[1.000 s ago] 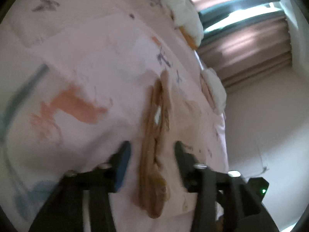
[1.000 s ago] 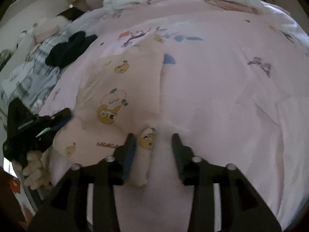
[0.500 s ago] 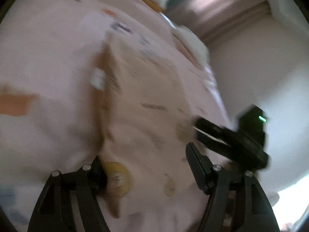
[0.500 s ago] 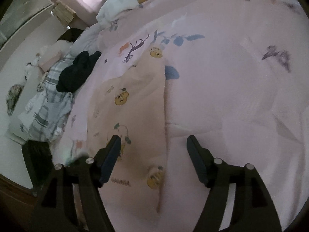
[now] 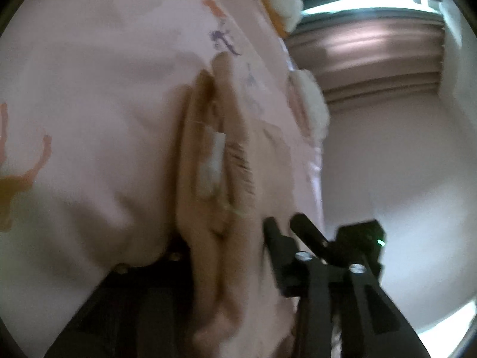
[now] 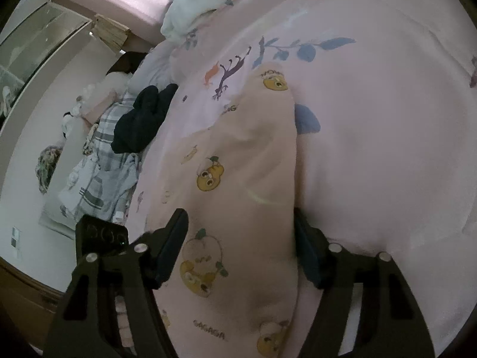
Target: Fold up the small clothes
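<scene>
A small peach garment with yellow cartoon prints point(image 6: 238, 185) lies on the pink printed bedsheet point(image 6: 387, 119). My right gripper point(image 6: 241, 244) is open, its fingers straddling the garment's near part. In the left wrist view the garment point(image 5: 208, 179) shows edge-on, with a white label, and runs between my left gripper's point(image 5: 223, 238) fingers. The left finger is mostly hidden under fabric, and the view is blurred. The other gripper point(image 5: 342, 247) shows at the right.
A dark navy garment point(image 6: 143, 119) and plaid clothes point(image 6: 101, 173) lie at the bed's left side. White pillows point(image 6: 193, 6) lie at the head. A curtained window point(image 5: 372, 29) and a wall are beyond the bed's edge.
Both grippers opened wide and moved in over the garment. The left view swung back along the garment's folded edge; the right gripper advanced, so the garment now lies between its fingers.
</scene>
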`<state>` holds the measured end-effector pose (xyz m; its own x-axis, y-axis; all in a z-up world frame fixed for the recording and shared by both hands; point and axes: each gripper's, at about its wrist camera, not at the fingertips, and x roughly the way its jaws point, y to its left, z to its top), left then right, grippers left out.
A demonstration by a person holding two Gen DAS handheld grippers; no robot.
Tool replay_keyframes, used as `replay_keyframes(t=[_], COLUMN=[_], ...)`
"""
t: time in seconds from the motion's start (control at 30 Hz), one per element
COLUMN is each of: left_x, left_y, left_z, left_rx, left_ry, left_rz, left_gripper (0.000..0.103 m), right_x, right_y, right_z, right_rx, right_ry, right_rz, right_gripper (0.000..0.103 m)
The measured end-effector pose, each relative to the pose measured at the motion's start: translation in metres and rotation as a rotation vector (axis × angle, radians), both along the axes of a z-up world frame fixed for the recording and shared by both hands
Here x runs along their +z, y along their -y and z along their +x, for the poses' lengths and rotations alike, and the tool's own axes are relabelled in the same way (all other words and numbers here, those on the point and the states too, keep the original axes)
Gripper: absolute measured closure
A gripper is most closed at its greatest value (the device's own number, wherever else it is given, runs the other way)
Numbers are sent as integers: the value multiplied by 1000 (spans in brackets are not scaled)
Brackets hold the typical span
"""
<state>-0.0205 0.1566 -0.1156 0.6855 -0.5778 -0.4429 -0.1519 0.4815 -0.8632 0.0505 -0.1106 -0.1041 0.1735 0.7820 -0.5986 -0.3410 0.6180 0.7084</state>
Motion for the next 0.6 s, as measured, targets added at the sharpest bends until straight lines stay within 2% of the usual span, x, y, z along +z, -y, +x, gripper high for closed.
replay_keyframes(t=[0.07, 0.13, 0.23, 0.3, 0.37, 0.6], left_x=[2, 5, 13, 15, 12, 11], left_y=[4, 13, 25, 27, 26, 29], left_z=[0, 1, 2, 1, 1, 9], left_rx=[13, 22, 35, 43, 47, 57], left_ry=[5, 1, 0, 6, 9, 11], left_rz=[34, 87, 187, 243, 267, 265], left_gripper=[70, 71, 73, 74, 74, 75], right_x=[-2, -4, -10, -12, -11, -12], right_y=[0, 0, 4, 5, 3, 6], right_z=[-2, -3, -2, -1, -2, 1], right_rx=[-6, -24, -35, -36, -34, -38], right_ry=[27, 57, 78, 92, 111, 110], right_rz=[-17, -29, -2, -2, -20, -7], right_gripper=[47, 63, 73, 74, 75, 75])
